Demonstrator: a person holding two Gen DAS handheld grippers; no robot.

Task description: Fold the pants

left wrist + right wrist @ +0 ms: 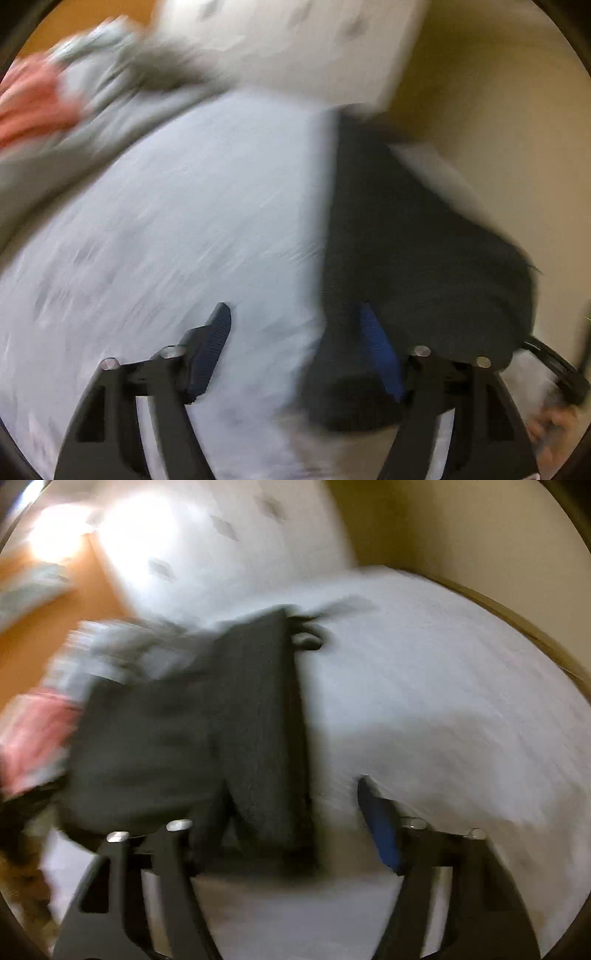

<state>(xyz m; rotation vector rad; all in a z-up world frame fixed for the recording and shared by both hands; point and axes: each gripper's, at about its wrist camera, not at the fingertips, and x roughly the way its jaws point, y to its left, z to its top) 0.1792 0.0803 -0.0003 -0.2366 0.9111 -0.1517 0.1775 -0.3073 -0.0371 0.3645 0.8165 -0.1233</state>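
Note:
Dark grey pants [413, 266] lie folded on a pale bed sheet [177, 229]; both views are motion-blurred. In the left wrist view they fill the right half, under the right fingertip. My left gripper [295, 314] is open and holds nothing, hovering over the pants' left edge. In the right wrist view the pants [192, 731] lie left of centre, with the left finger hidden behind them. My right gripper [291, 790] is open over the pants' right edge and the sheet [443, 701].
A white pillow [295, 44] lies at the head of the bed; it also shows in the right wrist view [207, 539]. Grey [110, 96] and pink clothes [33, 99] are piled at the left. Orange floor [44, 620] and a beige wall [498, 110] border the bed.

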